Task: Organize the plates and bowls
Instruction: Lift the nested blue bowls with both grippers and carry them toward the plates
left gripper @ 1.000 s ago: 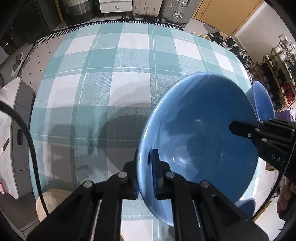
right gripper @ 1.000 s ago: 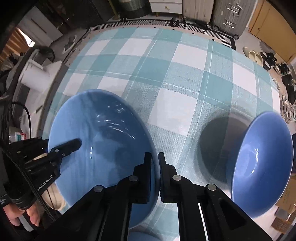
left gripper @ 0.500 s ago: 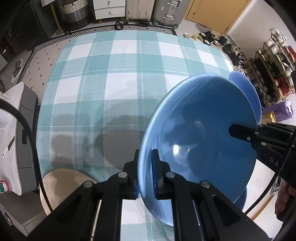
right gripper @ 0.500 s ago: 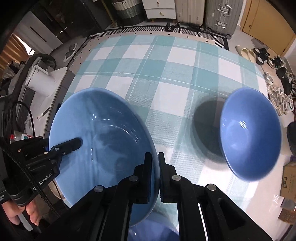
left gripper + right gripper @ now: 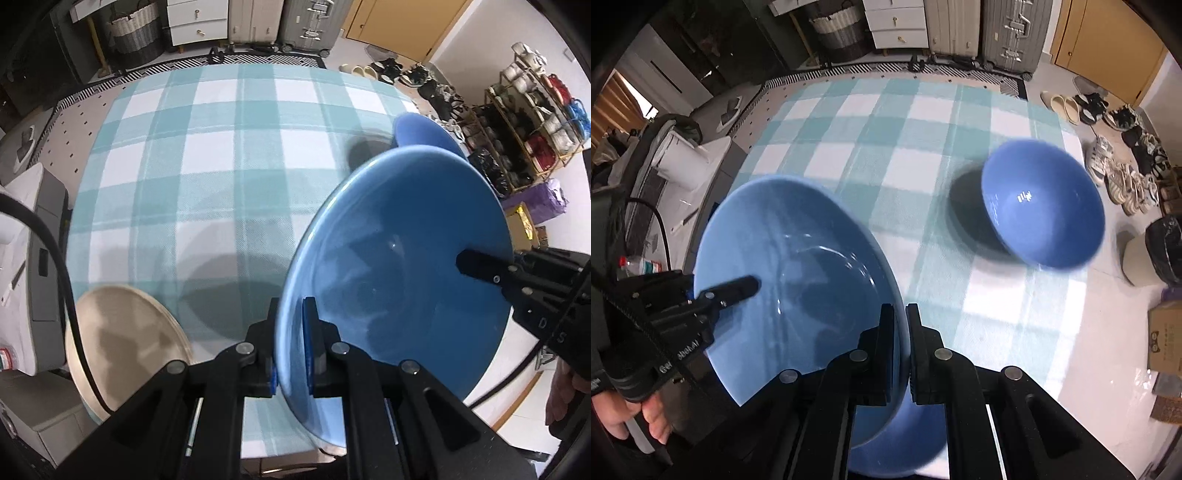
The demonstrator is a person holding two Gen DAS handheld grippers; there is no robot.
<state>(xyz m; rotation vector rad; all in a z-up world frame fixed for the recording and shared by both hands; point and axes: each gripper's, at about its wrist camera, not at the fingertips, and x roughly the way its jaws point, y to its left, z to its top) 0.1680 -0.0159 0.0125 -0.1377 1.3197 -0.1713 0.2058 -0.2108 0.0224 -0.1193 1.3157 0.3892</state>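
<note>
A teal-and-white checked cloth (image 5: 207, 192) covers the counter. Beyond the cloth's far edge stand grey suitcases (image 5: 1012, 33), a white drawer unit (image 5: 897, 22) and a woven basket (image 5: 135, 33); shoes (image 5: 1126, 177) line the floor right of the cloth

black tool (image 5: 290, 347), silver screws, black cable

Even, fairly bright indoor light fills both views. The small blue bowl (image 5: 1043, 205) throws a dark, soft-edged shadow to its left on the checked cloth (image 5: 221, 177) of the bench, and broader grey shadows lie on the cloth near the beige plate (image 5: 125, 343). A small white glint sits inside the small bowl; pale streaks of glare cross the large blue bowl (image 5: 798, 280). The plate and small bowl show motion blur. Fisheye bending curves the cloth's stripes, and the corners fall black.
</note>
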